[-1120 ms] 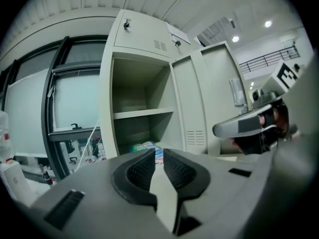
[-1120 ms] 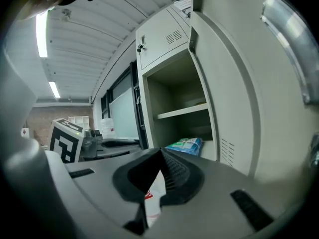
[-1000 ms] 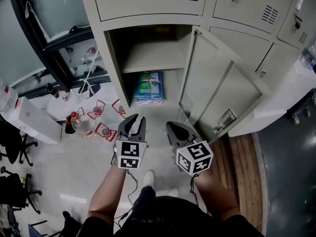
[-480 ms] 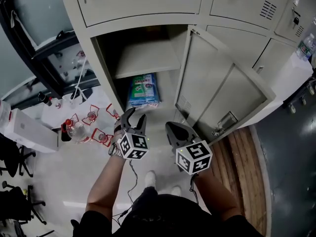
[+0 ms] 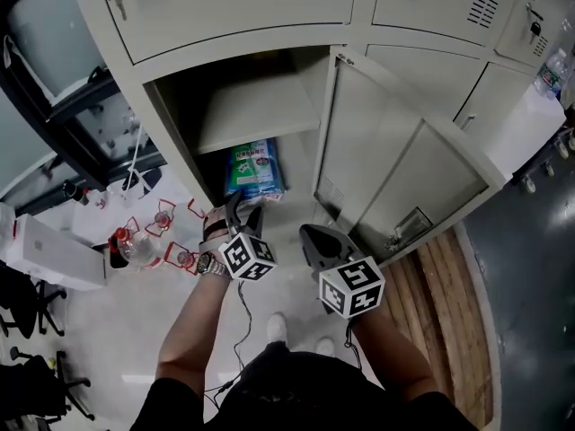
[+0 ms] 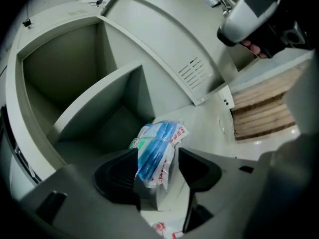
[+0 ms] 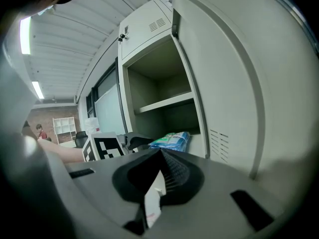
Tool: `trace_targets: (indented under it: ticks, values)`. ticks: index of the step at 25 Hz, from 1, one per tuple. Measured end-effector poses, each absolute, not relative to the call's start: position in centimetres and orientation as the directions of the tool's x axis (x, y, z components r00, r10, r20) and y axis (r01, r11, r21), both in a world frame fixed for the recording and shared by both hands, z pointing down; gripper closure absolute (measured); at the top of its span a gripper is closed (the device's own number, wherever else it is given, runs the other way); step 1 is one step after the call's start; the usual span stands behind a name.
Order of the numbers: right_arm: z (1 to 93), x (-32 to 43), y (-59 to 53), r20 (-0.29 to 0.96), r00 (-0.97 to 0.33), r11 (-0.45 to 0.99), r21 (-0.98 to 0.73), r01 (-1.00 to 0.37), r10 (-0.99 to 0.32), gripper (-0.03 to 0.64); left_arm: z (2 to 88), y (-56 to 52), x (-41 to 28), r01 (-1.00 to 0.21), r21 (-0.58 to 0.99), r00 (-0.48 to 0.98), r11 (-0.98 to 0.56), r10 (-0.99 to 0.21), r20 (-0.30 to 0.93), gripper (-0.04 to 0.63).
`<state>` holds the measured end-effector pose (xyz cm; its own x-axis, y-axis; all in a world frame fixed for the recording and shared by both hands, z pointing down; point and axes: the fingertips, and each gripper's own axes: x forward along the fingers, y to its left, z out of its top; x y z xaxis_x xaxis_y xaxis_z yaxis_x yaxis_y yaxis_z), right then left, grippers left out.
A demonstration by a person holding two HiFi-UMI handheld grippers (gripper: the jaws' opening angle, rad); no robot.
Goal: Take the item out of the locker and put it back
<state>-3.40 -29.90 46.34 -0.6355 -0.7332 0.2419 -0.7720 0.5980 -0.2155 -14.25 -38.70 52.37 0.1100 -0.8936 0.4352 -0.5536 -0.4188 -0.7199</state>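
Note:
A blue and green plastic packet (image 5: 254,169) lies on the floor of the locker's lower compartment (image 5: 301,164), under the shelf (image 5: 256,106). My left gripper (image 5: 243,212) is at the compartment's mouth and points at the packet. Its jaws have just been opening and stand wide. In the left gripper view the packet (image 6: 158,148) shows between the jaws of my left gripper (image 6: 157,169), but the pads do not press on it. My right gripper (image 5: 314,236) hangs to the right, in front of the open door, with its jaws together and nothing in them. In the right gripper view my right gripper (image 7: 162,156) points towards the packet (image 7: 172,139).
The locker door (image 5: 395,169) stands open to the right of the compartment. Small bottles and red stands (image 5: 148,241) sit on the floor at the left, next to a white box (image 5: 54,254). Wooden planks (image 5: 449,285) lie at the right.
My left gripper has moved forward and down towards the packet, has rolled, and its jaws have spread wider. The right gripper has stayed almost where it was.

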Motion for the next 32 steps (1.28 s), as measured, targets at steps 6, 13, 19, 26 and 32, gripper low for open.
trace_targets:
  ticks: [6, 13, 19, 26, 32]
  values:
    - [46.8, -3.2, -30.6, 0.249, -0.63, 0.589, -0.225, -0.776, -0.735, 0.617, 53.0, -40.1, -14.0, -0.468, -0.766, 0.097, -0.442, -0.887, 0.452, 0.345]
    - [47.0, -3.4, -31.5, 0.255, -0.632, 0.591, -0.226, -0.775, -0.732, 0.617, 53.7, -40.8, -12.9, -0.39, -0.798, 0.081, -0.459, -0.881, 0.467, 0.327]
    - [47.3, -3.9, -31.6, 0.264, -0.636, 0.595, -0.225, -0.772, -0.725, 0.617, 54.0, -41.8, -12.7, -0.382, -0.794, 0.054, -0.473, -0.869, 0.492, 0.327]
    - [48.0, -3.8, -31.7, 0.276, -0.639, 0.596, -0.232, -0.769, -0.718, 0.617, 54.2, -43.2, -12.7, -0.32, -0.835, 0.021, -0.449, -0.884, 0.467, 0.329]
    - [48.3, -4.0, -31.9, 0.285, -0.648, 0.599, -0.246, -0.762, -0.706, 0.617, 54.7, -43.8, -12.9, -0.324, -0.836, 0.018, -0.443, -0.886, 0.463, 0.406]
